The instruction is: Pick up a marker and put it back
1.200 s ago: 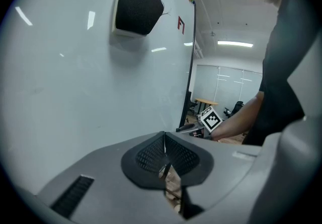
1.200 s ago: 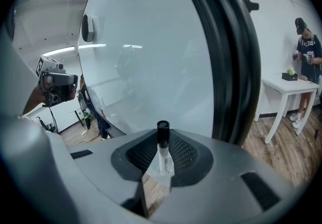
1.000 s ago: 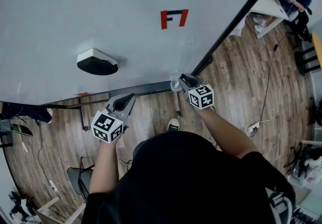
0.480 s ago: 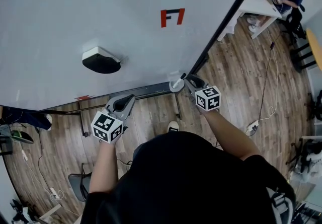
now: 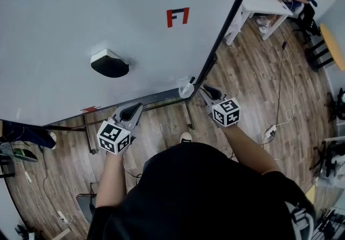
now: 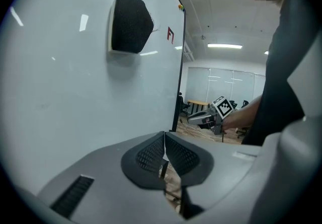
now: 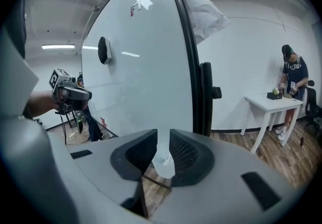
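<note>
Your right gripper [image 5: 205, 90]: jaws just closing, clamped on the white marker [image 5: 187, 87], middle of frame | your left gripper [image 5: 135, 109]: jaws together, empty | risk: if you hold loosely, the marker may slip and drop.

The person wears a black short-sleeved top [image 5: 194, 196] that fills the head view from 5 to 7 o'clock, with a grey-and-white strap [image 5: 299, 217] showing near 4 o'clock. The left gripper [image 5: 136, 107] and right gripper [image 5: 205, 90] have smooth grey shells, black mesh-textured pads [image 6: 146, 156], and each a white cube [image 5: 114, 136] printed with black square markers
</note>
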Tool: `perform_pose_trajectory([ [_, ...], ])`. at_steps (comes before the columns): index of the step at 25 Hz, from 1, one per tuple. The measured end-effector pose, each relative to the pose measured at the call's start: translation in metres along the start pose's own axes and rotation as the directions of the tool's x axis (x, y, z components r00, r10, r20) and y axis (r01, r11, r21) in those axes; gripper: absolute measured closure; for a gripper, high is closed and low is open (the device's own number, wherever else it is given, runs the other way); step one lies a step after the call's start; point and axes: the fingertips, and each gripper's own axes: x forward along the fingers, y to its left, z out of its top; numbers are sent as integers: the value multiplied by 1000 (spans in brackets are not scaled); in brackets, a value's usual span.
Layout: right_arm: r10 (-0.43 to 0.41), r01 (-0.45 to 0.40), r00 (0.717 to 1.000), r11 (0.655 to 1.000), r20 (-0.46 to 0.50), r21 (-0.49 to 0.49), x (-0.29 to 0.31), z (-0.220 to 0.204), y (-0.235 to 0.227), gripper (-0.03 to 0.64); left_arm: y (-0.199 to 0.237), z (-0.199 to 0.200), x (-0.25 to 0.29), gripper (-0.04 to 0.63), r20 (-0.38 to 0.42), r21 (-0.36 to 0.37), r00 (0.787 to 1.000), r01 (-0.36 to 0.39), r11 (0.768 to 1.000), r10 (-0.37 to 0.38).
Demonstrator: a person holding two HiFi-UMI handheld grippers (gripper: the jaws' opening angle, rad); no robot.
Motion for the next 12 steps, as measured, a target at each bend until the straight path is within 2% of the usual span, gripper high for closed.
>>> perform_pose_trajectory([
  [12, -15, 16, 999, 1000, 49, -18, -32, 10, 26, 589, -14, -3, -20, 581, 20, 8, 1000, 14, 1000, -14],
])
